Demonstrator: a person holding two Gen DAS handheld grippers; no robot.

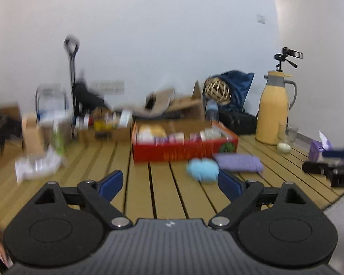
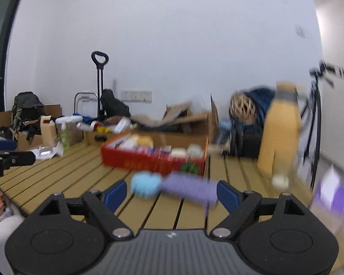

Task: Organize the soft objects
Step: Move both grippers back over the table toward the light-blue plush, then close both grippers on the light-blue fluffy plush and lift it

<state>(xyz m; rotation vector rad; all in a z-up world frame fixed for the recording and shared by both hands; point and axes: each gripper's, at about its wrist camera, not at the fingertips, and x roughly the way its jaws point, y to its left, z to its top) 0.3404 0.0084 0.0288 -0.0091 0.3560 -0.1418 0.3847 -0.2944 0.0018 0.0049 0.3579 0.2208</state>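
Observation:
A fluffy light-blue soft ball (image 1: pixel 202 169) and a purple knitted soft piece (image 1: pixel 239 162) lie side by side on the wooden slatted table (image 1: pixel 162 197), in front of a red box (image 1: pixel 183 152) that holds several small items. My left gripper (image 1: pixel 170 184) is open and empty, just short of them. In the right wrist view the blue ball (image 2: pixel 146 184) and the purple piece (image 2: pixel 190 189) lie just ahead of my right gripper (image 2: pixel 172 193), which is open and empty. The red box (image 2: pixel 149 160) stands behind them. Both views are blurred.
A tall yellow thermos (image 1: pixel 274 112) and a small white object (image 1: pixel 284 147) stand at the right. A purple tissue pack (image 2: pixel 330 194) is far right. Crumpled white paper (image 1: pixel 37 166) lies left. Cardboard boxes (image 2: pixel 183 119), bags and a trolley handle (image 2: pixel 100 82) line the back wall.

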